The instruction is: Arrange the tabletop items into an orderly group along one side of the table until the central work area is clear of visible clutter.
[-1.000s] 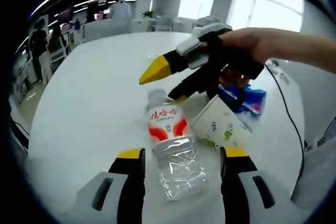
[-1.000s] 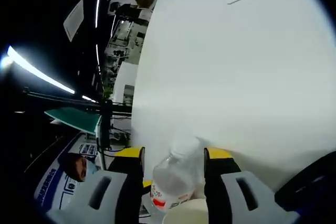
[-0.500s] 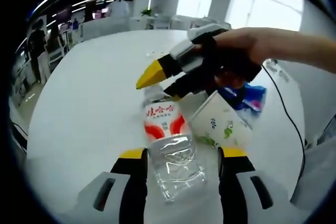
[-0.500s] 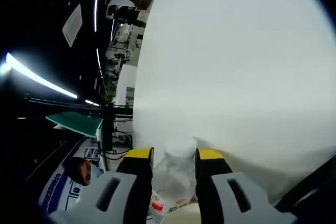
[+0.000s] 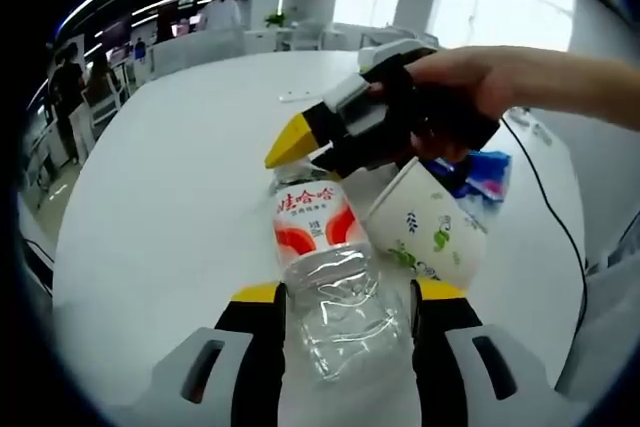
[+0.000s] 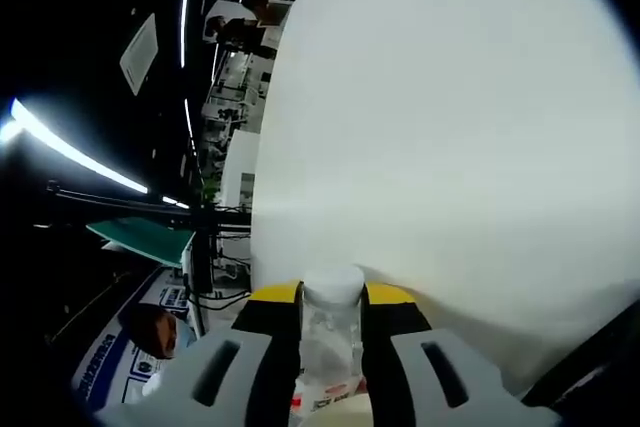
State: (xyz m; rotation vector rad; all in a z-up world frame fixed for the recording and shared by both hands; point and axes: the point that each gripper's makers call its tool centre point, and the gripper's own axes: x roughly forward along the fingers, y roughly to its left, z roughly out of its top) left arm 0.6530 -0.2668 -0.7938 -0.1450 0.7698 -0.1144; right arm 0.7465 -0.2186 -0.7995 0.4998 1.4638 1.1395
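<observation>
Clear plastic water bottle (image 5: pixel 325 267) lying on white table (image 5: pixel 160 197) | right gripper (image 6: pixel 332 295) clamped on its neck | left gripper (image 5: pixel 345 297) straddles base, seemingly loose | next: carry it to the table's side beside paper cup (image 5: pixel 425 232).

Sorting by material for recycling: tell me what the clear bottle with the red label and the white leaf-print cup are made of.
Clear bottle with red label: thin glossy plastic, seemingly; see-through, creased walls. White leaf-print cup: probably matte paper; opaque, printed, tipped over.
</observation>
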